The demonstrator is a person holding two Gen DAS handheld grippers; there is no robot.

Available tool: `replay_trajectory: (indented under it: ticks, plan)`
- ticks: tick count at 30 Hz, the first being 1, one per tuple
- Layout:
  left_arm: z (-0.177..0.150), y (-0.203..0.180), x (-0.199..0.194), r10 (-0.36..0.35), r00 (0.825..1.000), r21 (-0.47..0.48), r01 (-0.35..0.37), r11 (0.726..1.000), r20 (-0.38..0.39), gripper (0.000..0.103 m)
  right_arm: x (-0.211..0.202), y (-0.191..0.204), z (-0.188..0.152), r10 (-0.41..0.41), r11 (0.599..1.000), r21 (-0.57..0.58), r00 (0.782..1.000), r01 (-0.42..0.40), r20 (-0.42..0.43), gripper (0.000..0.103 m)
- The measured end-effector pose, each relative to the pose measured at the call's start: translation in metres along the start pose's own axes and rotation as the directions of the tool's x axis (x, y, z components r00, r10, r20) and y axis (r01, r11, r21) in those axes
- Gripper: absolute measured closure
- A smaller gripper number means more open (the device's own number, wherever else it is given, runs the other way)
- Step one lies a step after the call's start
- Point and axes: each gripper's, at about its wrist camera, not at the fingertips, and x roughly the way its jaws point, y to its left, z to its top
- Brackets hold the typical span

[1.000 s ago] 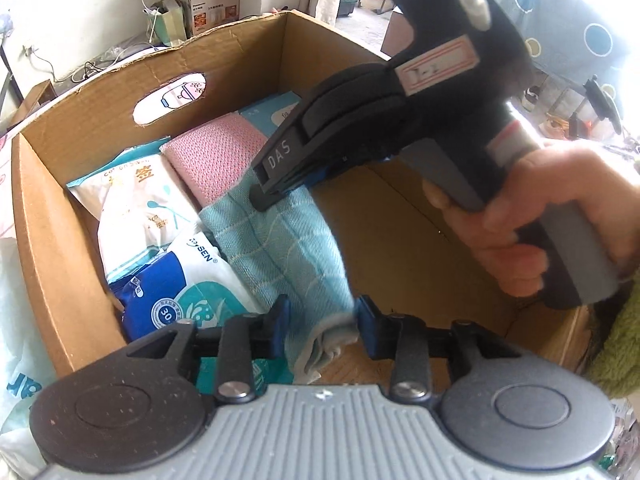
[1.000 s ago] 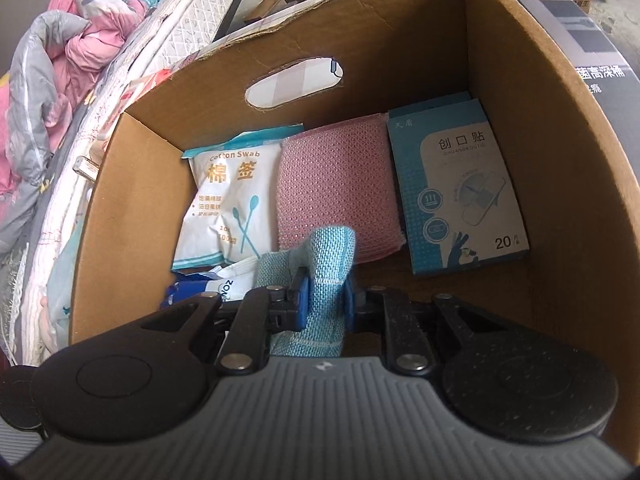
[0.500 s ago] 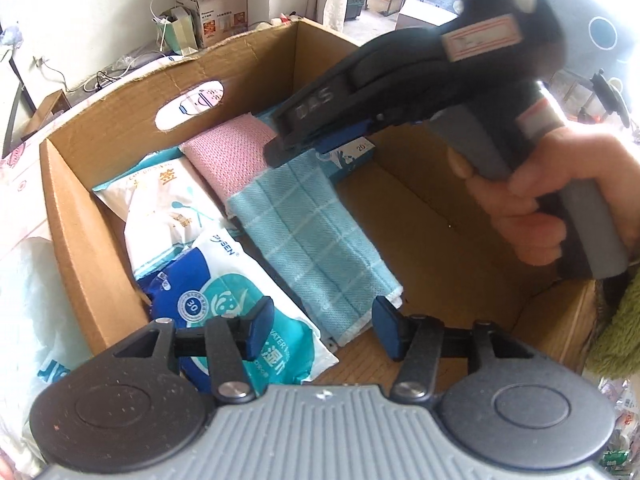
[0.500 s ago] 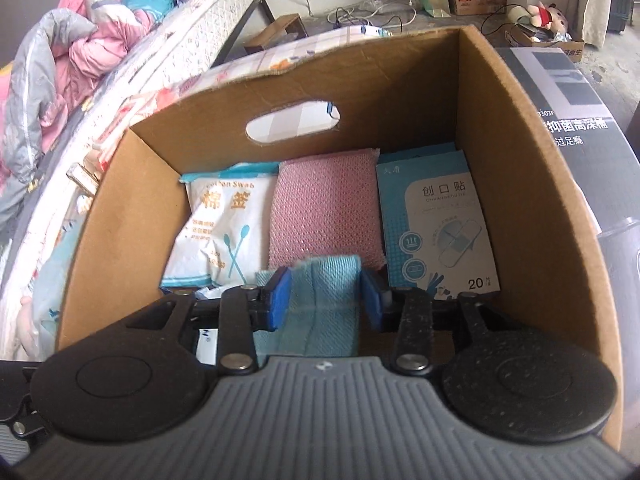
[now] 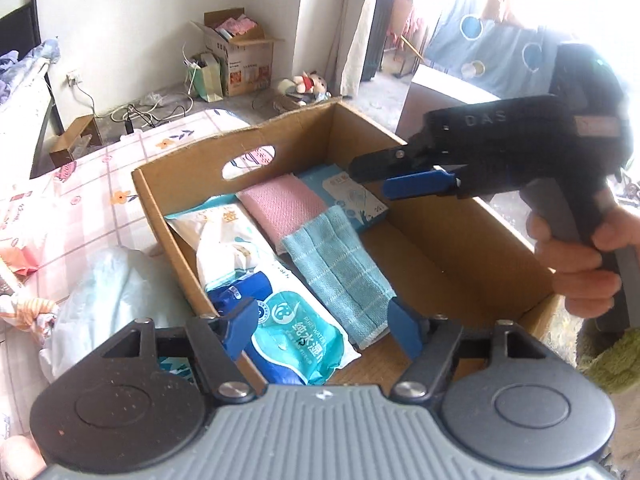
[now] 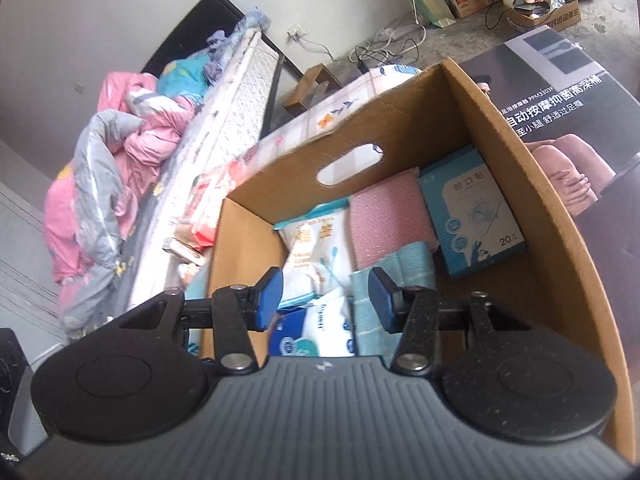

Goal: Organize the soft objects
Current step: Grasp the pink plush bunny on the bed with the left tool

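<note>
1. The teal checked cloth (image 5: 340, 268) is lying flat and folded into a long strip on the floor of the cardboard box (image 5: 460, 248). Its far end is overlapping the pink knit cloth (image 5: 280, 204); its near end is lying beside the wet-wipes pack (image 5: 296, 340).
2. Left to right along the far wall, the cotton-swab bag (image 5: 224, 236), the pink knit cloth and the bandage box (image 5: 352, 200) are sitting side by side. The cloth's far end is touching the bandage box.
3. The left gripper (image 5: 324, 328) is hanging above the box's near edge, jaws spread wide with nothing between the pads; they have just been opening.
4. The right gripper (image 6: 326, 294) is hanging over the box, jaws spread and clear of the cloth; they have just been opening. A hand (image 5: 580, 264) is gripping its handle.
5. The right half of the box floor is lying bare, leaving open room beside the cloth. The box walls are standing tall on all sides.
6. In the right wrist view, the gripper body is hiding the near ends of the cloth and the wet-wipes pack. In the left wrist view, the area at upper right is washing out in glare.
</note>
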Motion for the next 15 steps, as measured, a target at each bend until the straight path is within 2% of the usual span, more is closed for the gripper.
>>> replay_trajectory:
  ticks: [4, 7, 10, 15]
  plan:
    - [-0.021, 0.015, -0.046, 0.029, 0.996, -0.018, -0.027, 0.999, 0.089, 0.016, -0.035, 0.034, -0.028, 0.078, 0.997, -0.01, 0.995, -0.078, 0.068, 0.044]
    - [-0.044, 0.033, -0.08, 0.072, 0.987, -0.064, -0.064, 0.996, 0.142, 0.012, -0.047, 0.058, -0.053, 0.142, 0.99, -0.019, 0.986, -0.141, 0.091, 0.038]
    - [-0.067, 0.055, -0.108, 0.132, 0.978, -0.108, -0.115, 0.987, 0.162, 0.012, -0.043, 0.082, -0.075, 0.19, 0.982, -0.012, 0.979, -0.189, 0.073, 0.034]
    - [-0.111, 0.098, -0.155, 0.289, 0.937, -0.188, -0.253, 0.949, 0.195, 0.011, -0.016, 0.128, -0.102, 0.246, 0.969, -0.026, 0.969, -0.246, 0.007, 0.034]
